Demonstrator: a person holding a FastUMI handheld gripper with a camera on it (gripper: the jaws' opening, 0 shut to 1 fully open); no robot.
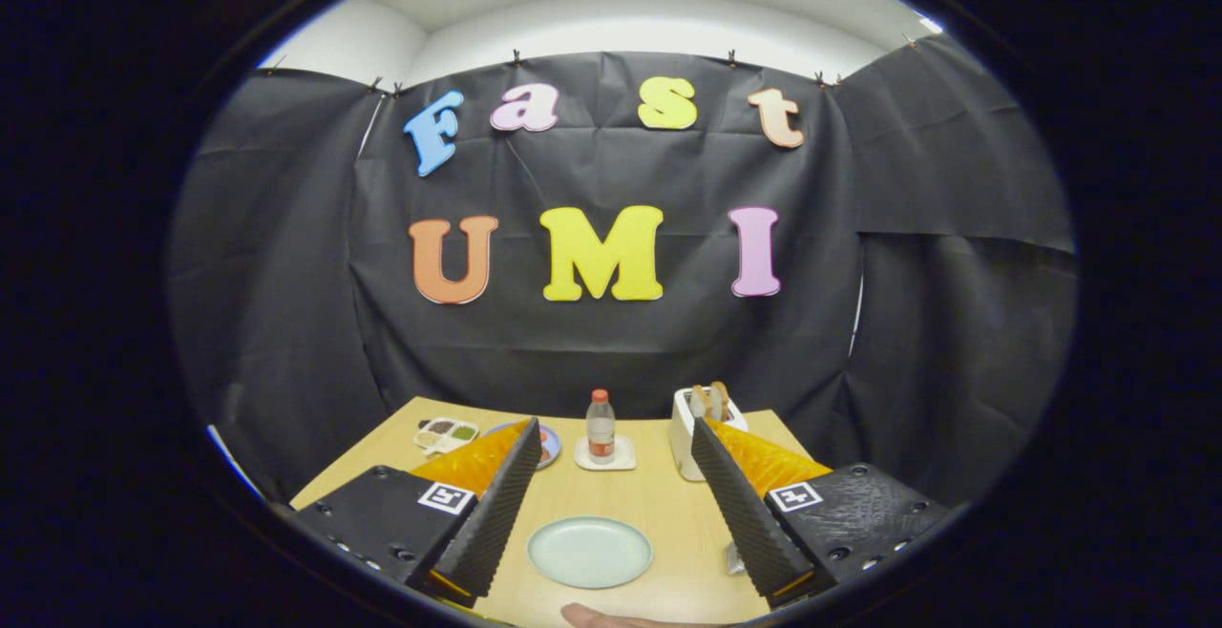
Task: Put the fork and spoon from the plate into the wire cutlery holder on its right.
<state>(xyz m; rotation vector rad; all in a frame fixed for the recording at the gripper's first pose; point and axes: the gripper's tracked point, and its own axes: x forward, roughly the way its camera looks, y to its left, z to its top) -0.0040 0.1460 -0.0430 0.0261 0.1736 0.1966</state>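
1. Gripper view, the tool. The gripper [611,499] is held above the wooden table [668,504], fingers spread wide and holding nothing; the ribbed pads [496,504] face each other across bare tabletop.

2. Gripper view, task objects. The plate [589,552], pale green, lies between the fingers, close to their base. Its surface appears bare: no fork or spoon can be made out on it. Just inside the right finger, near its base, a small metallic thing [734,559] shows; it may be part of the wire cutlery holder, but most of it is hidden and its contents cannot be told.

3. Gripper view, other objects. Beyond the fingertips stand a bottle [600,426] on a coaster [605,456], a toaster [689,432] with bread in its slots beside the right fingertip, a sectioned dish [446,433], and a blue-rimmed dish [544,445] partly hidden by the left finger. A fingertip [597,617] of a person shows nearer than the plate.

4. Progress, as a judgement. With the plate apparently empty and the fingers released, the transfer is probably complete; it cannot be confirmed, since the holder is largely hidden.
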